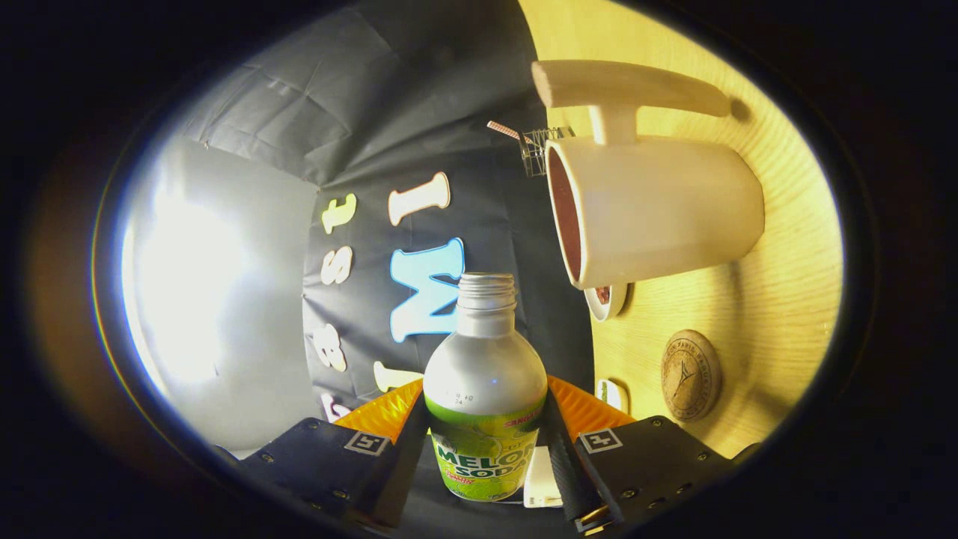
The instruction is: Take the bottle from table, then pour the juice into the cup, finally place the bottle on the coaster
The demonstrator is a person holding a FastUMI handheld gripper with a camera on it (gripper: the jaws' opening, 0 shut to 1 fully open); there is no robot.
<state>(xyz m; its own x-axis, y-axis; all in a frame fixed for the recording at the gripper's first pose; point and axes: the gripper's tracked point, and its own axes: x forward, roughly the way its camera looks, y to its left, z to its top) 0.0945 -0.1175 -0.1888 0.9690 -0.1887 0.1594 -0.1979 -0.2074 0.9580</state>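
gripper [485, 438]: clamped on bottle [485, 389], fingers pressing both sides of lower body; view rolled sideways, so bottle likely tipped for pour
bottle: cap off, threaded mouth open, pointing toward booth wall, short of cup [651, 213]
cup: on bench [778, 314], large handle, rim facing bottle mouth, dark inside
coaster [690, 376]: round, bare, near cup base, open bench around it
small dish [606, 299]: touching cup rim edge; clearance tight there

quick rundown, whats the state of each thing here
bottle: cap off, held tipped sideways, mouth short of the cup
gripper: shut on the bottle
cup: upright on the table, dark inside
coaster: flat on the table, bare
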